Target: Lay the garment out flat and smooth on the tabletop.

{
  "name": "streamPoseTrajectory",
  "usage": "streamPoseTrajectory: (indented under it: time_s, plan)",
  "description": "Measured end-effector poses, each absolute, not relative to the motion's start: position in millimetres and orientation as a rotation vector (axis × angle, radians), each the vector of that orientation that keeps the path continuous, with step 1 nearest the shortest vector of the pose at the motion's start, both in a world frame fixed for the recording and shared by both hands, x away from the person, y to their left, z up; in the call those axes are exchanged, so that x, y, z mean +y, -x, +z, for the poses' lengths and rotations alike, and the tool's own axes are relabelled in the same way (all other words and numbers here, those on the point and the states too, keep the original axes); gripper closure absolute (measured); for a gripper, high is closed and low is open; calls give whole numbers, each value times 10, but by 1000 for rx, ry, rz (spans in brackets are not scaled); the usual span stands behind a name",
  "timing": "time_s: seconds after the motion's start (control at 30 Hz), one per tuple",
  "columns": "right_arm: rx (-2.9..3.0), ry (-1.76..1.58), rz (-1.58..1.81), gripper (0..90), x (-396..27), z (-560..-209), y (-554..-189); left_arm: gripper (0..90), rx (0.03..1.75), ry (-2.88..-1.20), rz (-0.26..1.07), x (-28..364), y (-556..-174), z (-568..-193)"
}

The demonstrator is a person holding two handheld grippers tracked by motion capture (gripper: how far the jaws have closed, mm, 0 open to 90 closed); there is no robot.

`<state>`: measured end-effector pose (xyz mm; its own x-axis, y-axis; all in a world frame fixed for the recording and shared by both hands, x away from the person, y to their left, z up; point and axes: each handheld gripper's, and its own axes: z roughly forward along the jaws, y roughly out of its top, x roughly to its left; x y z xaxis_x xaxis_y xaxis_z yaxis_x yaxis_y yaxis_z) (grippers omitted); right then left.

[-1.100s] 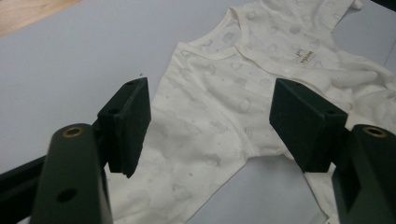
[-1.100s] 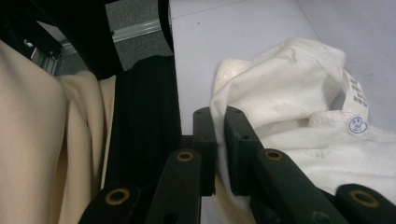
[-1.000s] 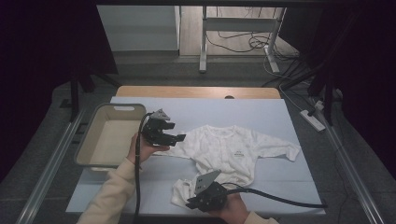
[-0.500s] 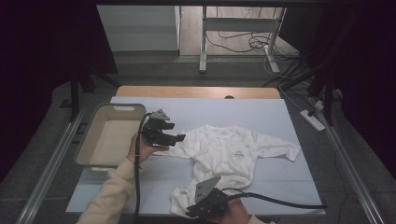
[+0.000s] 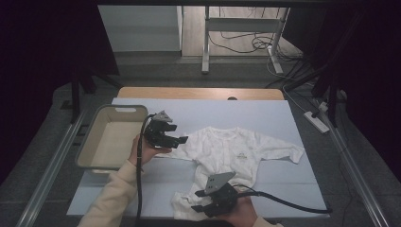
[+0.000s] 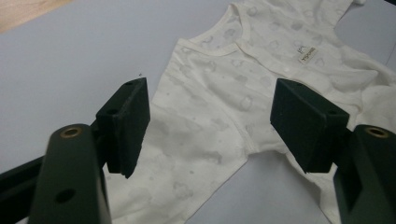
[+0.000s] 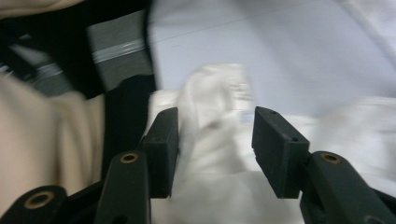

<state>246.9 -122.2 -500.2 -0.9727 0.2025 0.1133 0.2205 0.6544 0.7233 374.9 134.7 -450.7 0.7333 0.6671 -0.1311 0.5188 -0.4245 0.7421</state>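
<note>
Right gripper point(image 5: 198, 201) just opening — over baby garment point(image 5: 236, 151)

high view: fixed cam above the person's side, looks fwd & down over the whole pale blue cloth-covered table point(image 5: 265, 118), far off. left gripper view: cam rides the left black two-jaw gripper point(image 6: 210, 121), close, tilted down at the cream printed baby bodysuit point(image 6: 224, 107) chest. right gripper view: rides the right black two-jaw gripper point(image 7: 215, 149), very close, blurred, at the garment's bunched lower end. all three share the garment & table cover.
</note>
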Motion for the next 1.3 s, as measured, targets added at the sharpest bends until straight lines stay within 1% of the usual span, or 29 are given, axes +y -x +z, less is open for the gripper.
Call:
streamPoseTrajectory:
  time_s: [0.07, 0.4, 0.57, 0.93, 1.17, 1.23, 1.3]
  plan:
    - [-2827, 398, -1253, 478, -1225, -5004, -2550, 292, 887, -2124, 233, 1347, -3750, -4506]
    - [-2769, 497, -1359, 465, -1269, -4918, -2760, 291, 895, -2118, 234, 1359, -3754, -4508]
    - [-2784, 573, -1243, 442, -1213, -5049, -2841, 291, 896, -2121, 234, 1347, -3756, -4512]
    - [-2886, 543, -1122, 430, -973, -5245, -2854, 289, 897, -2128, 230, 1340, -3766, -4534]
    - [-2999, 455, -1124, 511, -937, -5279, -2757, 289, 896, -2130, 234, 1340, -3763, -4530]
    - [-3012, 438, -1129, 574, -936, -5279, -2748, 289, 897, -2131, 233, 1339, -3766, -4533]
    - [-3011, 435, -1126, 673, -937, -5272, -2745, 288, 897, -2133, 232, 1339, -3767, -4536]
